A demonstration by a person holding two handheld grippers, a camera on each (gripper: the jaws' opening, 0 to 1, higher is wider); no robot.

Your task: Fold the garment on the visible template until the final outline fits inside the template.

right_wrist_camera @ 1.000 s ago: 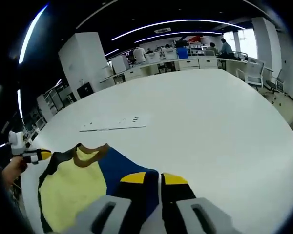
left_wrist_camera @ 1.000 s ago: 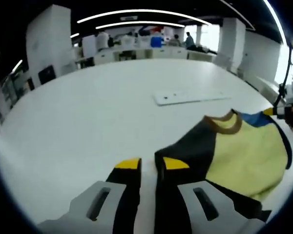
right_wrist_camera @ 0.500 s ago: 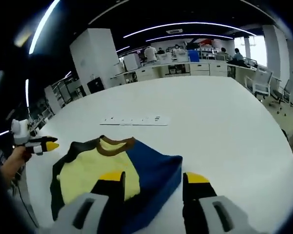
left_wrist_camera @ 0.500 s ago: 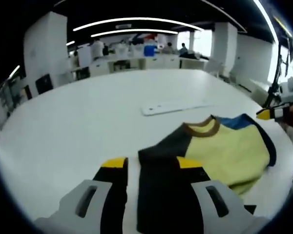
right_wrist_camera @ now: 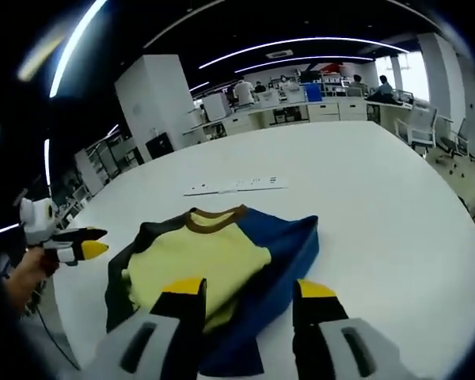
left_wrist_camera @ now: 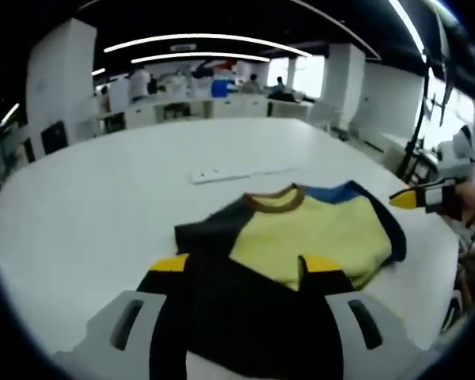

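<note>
Both grippers hang over the folded shirt on the white table. Left gripper has its jaws spread wide, dark sleeve between them, possibly not touching. Right gripper likewise gapes above the shirt's blue edge. A white strip lies just beyond the collar.

Garment: short-sleeved top w/ yellow front panel, brown collar, one black sleeve side, one blue. Lies folded on the white bench, collar towards the far side, yellow panel facing up. Blue edge doubled over on one side, black sleeve spread on the other. A template outline can't be made out on the bench.
</note>
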